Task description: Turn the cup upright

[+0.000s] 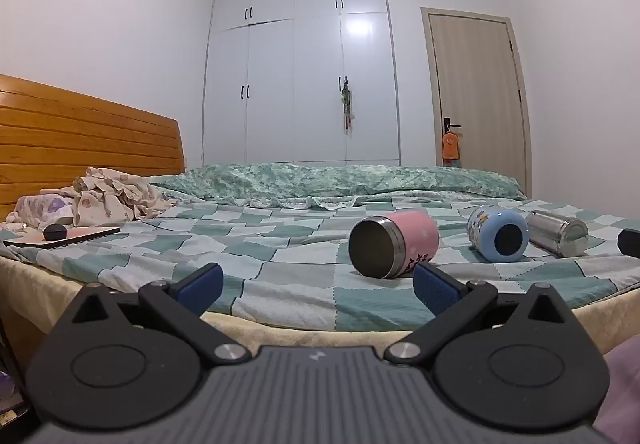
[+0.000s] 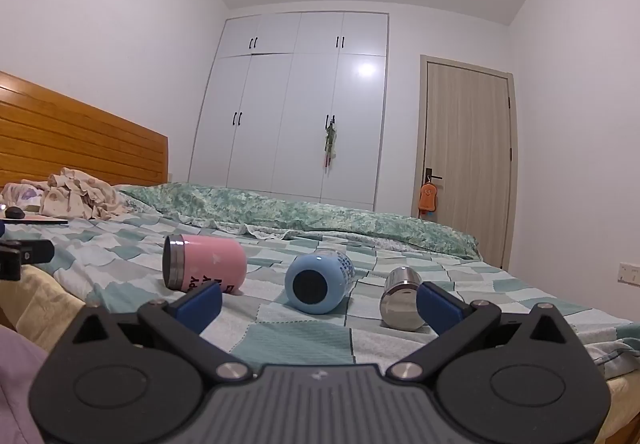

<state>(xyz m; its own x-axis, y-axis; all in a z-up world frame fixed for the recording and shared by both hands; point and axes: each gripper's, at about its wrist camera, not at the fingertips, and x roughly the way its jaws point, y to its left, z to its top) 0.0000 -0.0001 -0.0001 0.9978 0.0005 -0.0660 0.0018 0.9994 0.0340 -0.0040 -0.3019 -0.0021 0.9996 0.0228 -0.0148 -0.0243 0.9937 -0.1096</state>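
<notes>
Three cups lie on their sides on the checked bedspread. A pink cup (image 1: 394, 246) lies with its open steel mouth toward the left wrist camera; it also shows in the right wrist view (image 2: 204, 270). A blue cup (image 1: 498, 238) (image 2: 320, 280) lies beside it, base toward both cameras. A steel cup (image 1: 558, 233) (image 2: 402, 298) lies furthest right. My left gripper (image 1: 318, 290) is open and empty, short of the pink cup. My right gripper (image 2: 320, 304) is open and empty, in front of the blue and steel cups.
A crumpled cloth pile (image 1: 108, 200), a flat board (image 1: 64, 238) with a dark round object (image 1: 55, 231) lie at the bed's left by the wooden headboard (image 1: 80, 136). A folded green quilt (image 1: 340, 180) lies along the far side. The bed edge (image 1: 320, 330) is just ahead.
</notes>
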